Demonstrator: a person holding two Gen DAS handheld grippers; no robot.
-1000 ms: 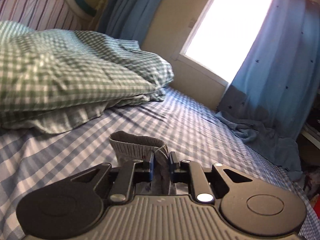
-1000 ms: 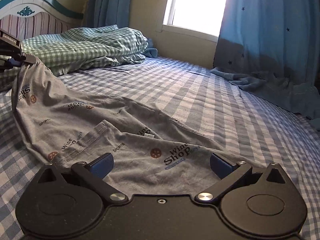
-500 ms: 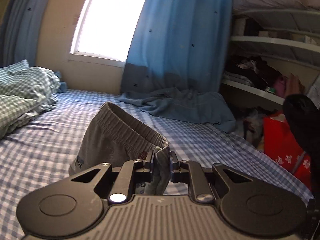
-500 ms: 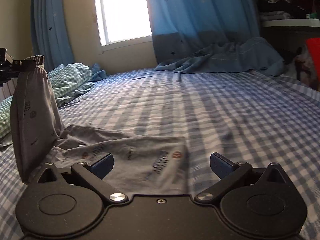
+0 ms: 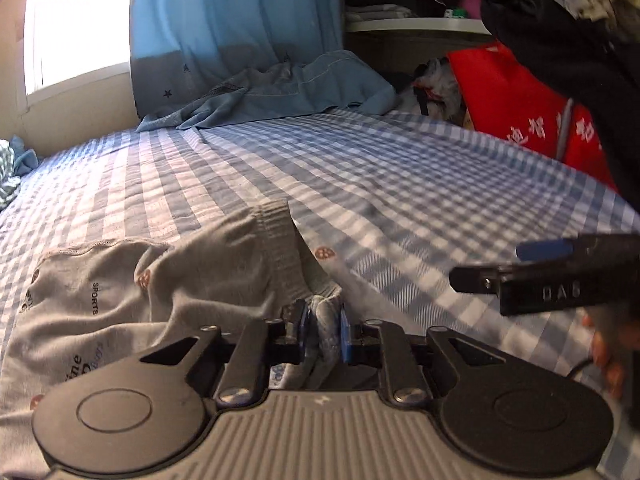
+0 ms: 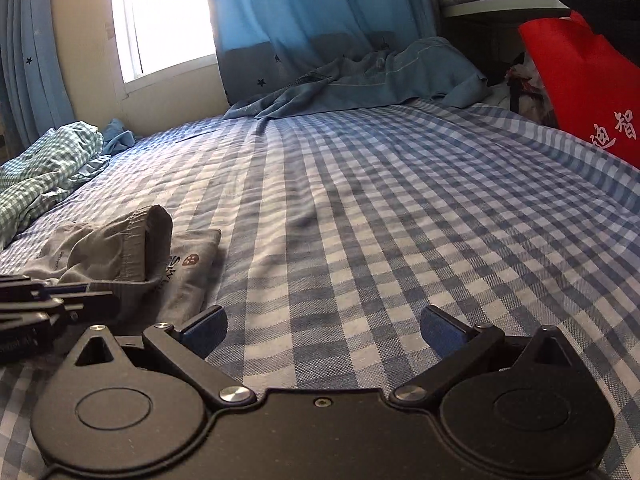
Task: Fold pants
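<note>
Carried over from the pillow end of the bed since a second ago, the waistband now lies doubled onto the rest of the grey printed pants [image 5: 120, 304], which sit bunched in the lower left of the left wrist view and at the left edge of the right wrist view. They look like thin, light jersey: limp, quick to wrinkle and sag, not slippery and not fragile, so they should drape wherever they are let go. The ribbed elastic waistband [image 5: 276, 240] is the thickest, firmest part and, by my judgement, the best place to take hold, with the hemmed edge next best. The left gripper [image 5: 324, 332] has a wad of that fabric between its blue pads, and its jaws are just beginning to part around it. The right gripper [image 6: 324, 330] is spread wide with nothing between its pads, hovering over the blue-and-white checked bedsheet [image 6: 400, 200] just right of the pants. Beyond, a blue curtain [image 6: 304, 12] pools on the bed's far edge, and a red bag [image 6: 580, 88] stands at upper right.
</note>
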